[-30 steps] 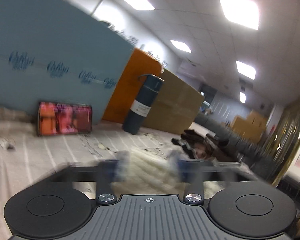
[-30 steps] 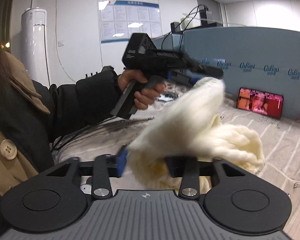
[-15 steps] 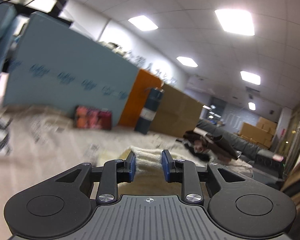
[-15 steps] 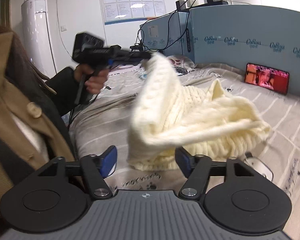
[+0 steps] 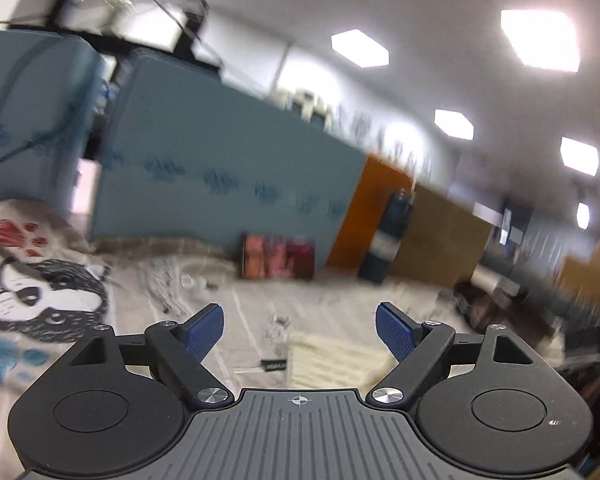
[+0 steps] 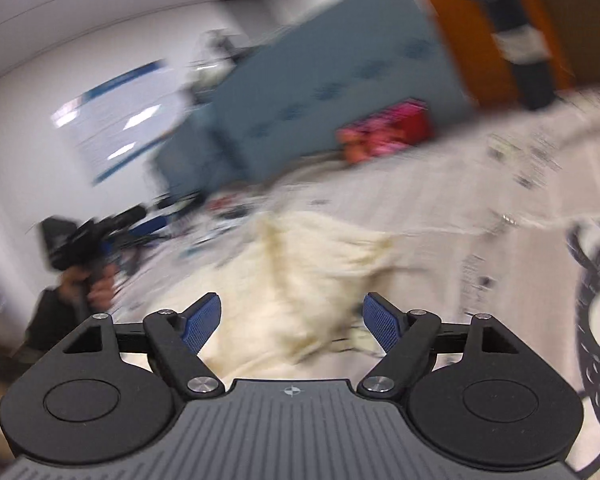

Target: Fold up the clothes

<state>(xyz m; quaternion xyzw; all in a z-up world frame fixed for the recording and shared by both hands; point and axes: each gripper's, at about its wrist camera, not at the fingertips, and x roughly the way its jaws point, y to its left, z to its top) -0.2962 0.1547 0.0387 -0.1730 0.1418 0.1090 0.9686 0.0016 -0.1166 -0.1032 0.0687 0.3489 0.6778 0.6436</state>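
A cream knitted sweater (image 6: pixel 300 280) lies in a heap on the striped bed sheet (image 6: pixel 480 208). My right gripper (image 6: pixel 292 326) is open and empty just in front of and above the heap. The sweater's ribbed edge also shows in the left wrist view (image 5: pixel 332 360), low between the fingers. My left gripper (image 5: pixel 300 330) is open and empty above that edge. It also appears as a dark blurred shape in a hand at the left of the right wrist view (image 6: pixel 92 240).
A cloth with a black-and-white dog print (image 5: pixel 40 296) lies at the left. A phone with a lit screen (image 5: pixel 278 256) and a dark flask (image 5: pixel 384 240) stand against blue and orange panels (image 5: pixel 220 176). Small clips (image 5: pixel 276 328) lie on the sheet. Dark clothes (image 5: pixel 492 308) lie at the right.
My left gripper was shut on the sweater's edge and has opened and let it go. My right gripper stays open. The sweater has dropped onto the bed. Both views have swung.
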